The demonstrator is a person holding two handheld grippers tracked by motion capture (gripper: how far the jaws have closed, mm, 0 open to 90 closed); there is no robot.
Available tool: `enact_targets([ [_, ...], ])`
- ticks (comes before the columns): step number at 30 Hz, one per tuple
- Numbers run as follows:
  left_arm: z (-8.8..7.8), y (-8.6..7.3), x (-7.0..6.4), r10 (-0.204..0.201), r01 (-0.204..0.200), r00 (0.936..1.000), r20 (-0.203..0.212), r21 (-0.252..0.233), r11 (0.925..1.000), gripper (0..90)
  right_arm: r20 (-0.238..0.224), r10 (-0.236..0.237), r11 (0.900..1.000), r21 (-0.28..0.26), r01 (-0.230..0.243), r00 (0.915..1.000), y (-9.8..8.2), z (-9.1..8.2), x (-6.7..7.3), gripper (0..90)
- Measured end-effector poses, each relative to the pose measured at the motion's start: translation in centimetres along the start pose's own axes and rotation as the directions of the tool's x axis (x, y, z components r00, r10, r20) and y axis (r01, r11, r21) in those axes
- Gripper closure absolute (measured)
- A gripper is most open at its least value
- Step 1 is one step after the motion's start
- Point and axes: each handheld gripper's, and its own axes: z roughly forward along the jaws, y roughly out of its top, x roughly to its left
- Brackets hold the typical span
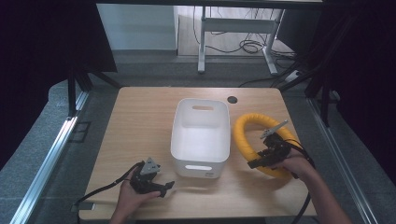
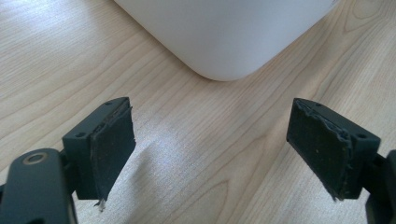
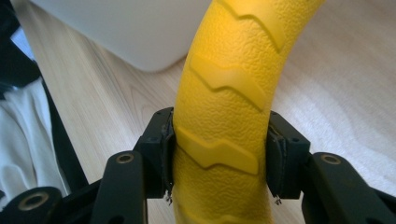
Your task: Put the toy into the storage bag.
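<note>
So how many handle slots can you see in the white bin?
2: one slot in the far end wall of the bin, one slot in the near end wall. The long side walls look plain.

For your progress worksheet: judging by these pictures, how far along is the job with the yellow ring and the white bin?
Done: the right hand-held gripper is clamped on the yellow ring, whose near side looks raised off the table. In hand: the ring, beside the white bin. Left: probably getting it into the bin, which looks empty. The left hand-held gripper waits open near the bin's corner.
</note>
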Motion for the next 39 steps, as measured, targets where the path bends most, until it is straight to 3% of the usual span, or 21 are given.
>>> enact_targets([
  [9,0.0,0.0,0.0,0.002,-0.002,1.0000,-0.003,0.003,1.0000,15.3,-0.030,0.037,0.992,-0.121,-0.040,0.9989,-0.1,-1.6,-0.7,50.6],
  [22,0.1,0.0,0.0,0.004,-0.004,1.0000,-0.005,0.008,1.0000,15.3,-0.059,0.061,0.966,-0.246,-0.073,0.9964,-0.3,-2.6,-1.2,50.6],
  [27,0.0,0.0,0.0,0.004,-0.004,1.0000,-0.006,0.004,1.0000,15.3,-0.055,0.078,0.948,-0.306,-0.091,0.9954,-0.3,-3.4,-1.3,50.6],
  [33,0.0,0.0,0.0,0.004,-0.004,1.0000,-0.007,0.004,1.0000,15.3,-0.062,0.065,0.922,-0.377,-0.084,0.9959,-0.2,-4.3,-1.2,50.6],
  [34,0.0,0.0,0.0,0.004,-0.004,1.0000,-0.006,0.002,1.0000,15.3,-0.065,0.059,0.914,-0.398,-0.080,0.9962,-0.1,-4.6,-1.2,50.6],
  [36,-0.1,0.0,0.0,0.003,-0.003,1.0000,-0.007,0.001,1.0000,15.3,-0.069,0.057,0.910,-0.407,-0.081,0.9960,-0.1,-4.7,-1.1,50.6],
  [39,-0.1,0.0,0.0,0.003,-0.003,1.0000,-0.007,-0.001,1.0000,15.3,-0.083,0.053,0.890,-0.449,-0.085,0.9952,-0.1,-5.1,-1.2,50.6],
])
